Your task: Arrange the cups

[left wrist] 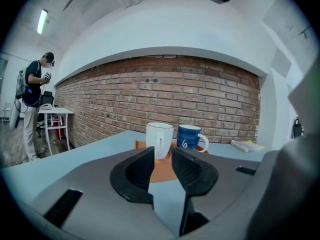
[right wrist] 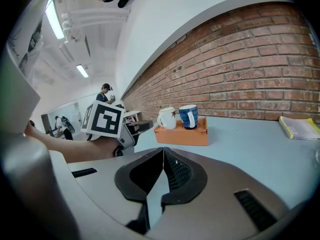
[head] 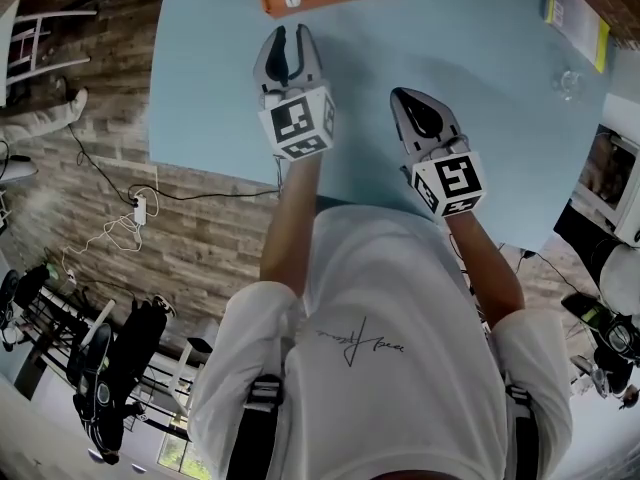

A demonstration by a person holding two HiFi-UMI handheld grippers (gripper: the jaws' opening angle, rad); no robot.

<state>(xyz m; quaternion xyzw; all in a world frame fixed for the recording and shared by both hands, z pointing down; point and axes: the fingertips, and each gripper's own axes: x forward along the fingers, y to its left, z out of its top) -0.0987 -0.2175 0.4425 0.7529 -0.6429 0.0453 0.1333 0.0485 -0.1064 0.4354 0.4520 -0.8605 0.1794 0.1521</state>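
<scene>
Sitting in rectangular tray point(right wrist: 181, 136) are glossy (cylindrical) cups point(right wrist: 167, 118).

1 overhead view, 2 toward tray point(right wrist: 181, 135)

An indoor lab or studio space: a long brick wall point(left wrist: 165, 91) across the left gripper view's middle, a ceiling tube light point(left wrist: 42, 21) upper left, a cabled power strip point(head: 140, 208) on plank flooring point(head: 200, 253) at the head view's left.

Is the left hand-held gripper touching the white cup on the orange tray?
Apart. The left gripper view shows the white cup standing beyond the open left hand-held gripper, tray showing between.
</scene>
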